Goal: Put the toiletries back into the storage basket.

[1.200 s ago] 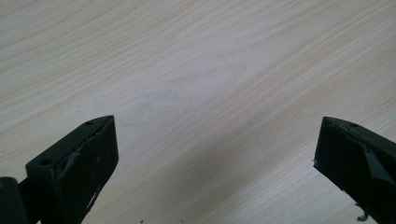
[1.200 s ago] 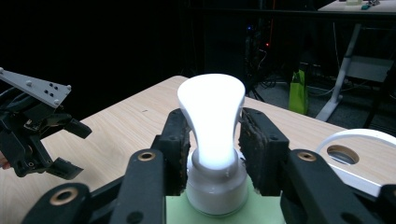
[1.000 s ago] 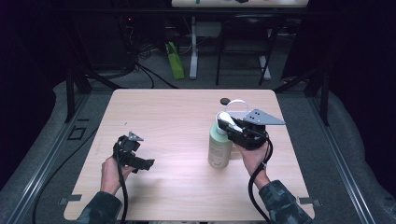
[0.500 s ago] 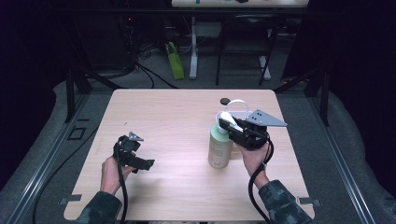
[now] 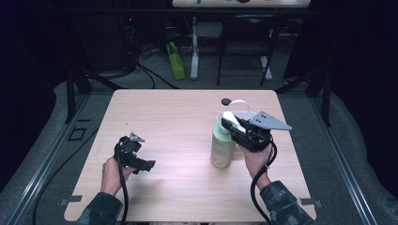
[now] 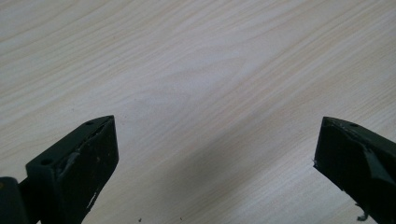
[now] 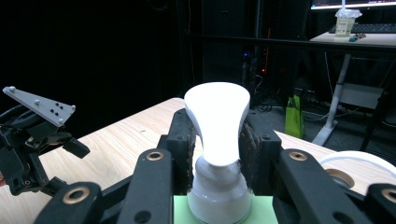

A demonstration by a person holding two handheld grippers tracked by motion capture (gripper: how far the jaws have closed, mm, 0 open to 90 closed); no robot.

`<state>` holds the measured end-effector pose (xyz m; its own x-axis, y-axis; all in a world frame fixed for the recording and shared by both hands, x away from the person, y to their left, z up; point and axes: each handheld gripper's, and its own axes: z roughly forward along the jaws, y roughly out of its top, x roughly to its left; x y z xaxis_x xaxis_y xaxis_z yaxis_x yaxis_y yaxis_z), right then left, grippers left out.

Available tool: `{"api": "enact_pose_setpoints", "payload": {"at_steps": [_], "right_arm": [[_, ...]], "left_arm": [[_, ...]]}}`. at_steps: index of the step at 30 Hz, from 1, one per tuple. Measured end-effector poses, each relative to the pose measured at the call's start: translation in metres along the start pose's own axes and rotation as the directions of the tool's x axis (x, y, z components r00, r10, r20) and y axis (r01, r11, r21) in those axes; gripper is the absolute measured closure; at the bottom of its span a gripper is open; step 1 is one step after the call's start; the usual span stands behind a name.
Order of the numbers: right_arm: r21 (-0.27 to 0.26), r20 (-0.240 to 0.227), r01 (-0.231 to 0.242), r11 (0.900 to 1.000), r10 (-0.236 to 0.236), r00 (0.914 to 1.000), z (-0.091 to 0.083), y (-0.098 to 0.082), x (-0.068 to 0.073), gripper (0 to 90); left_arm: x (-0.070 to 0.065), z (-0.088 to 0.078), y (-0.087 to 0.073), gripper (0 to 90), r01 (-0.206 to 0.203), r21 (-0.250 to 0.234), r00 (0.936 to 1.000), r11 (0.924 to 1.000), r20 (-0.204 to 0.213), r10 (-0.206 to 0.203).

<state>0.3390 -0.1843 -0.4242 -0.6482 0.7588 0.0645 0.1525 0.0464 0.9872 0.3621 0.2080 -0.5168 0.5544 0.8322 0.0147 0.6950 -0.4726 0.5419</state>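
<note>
the pale green pump bottle [image 5: 222, 146] stands upright on the table [image 5: 178, 117], long axis vertical, its white pump head [image 7: 217, 119] rising straight up between the jaws of the right gripper [image 5: 234, 126]. those jaws are pinched on the pump's neck, one on each side. the left gripper [image 5: 133, 152] sits well apart, jaws spread wide over bare wood, holding nothing. so the right hand owns the bottle.

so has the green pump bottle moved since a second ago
No. The green pump bottle stands at the same spot relative to the small black disc near the table's far edge, with the right gripper shut on its white pump head.
</note>
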Motion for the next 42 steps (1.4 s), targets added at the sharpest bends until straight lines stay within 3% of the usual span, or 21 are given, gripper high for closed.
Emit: {"api": "enact_pose_setpoints", "payload": {"at_steps": [32,42], "right_arm": [[-0.043,-0.03,-0.009,0.999,0.008,0.9995,-0.01,0.011,0.001,67.5],[-0.065,-0.032,-0.008,0.998,0.005,0.9995,-0.016,0.021,-0.002,67.4]], "left_arm": [[0.0,0.0,0.0,0.0,0.002,0.003,1.0,1.0,-0.002,-0.002],[0.001,-0.001,-0.001,0.0,0.007,-0.005,1.0,1.0,0.002,-0.007]]}}
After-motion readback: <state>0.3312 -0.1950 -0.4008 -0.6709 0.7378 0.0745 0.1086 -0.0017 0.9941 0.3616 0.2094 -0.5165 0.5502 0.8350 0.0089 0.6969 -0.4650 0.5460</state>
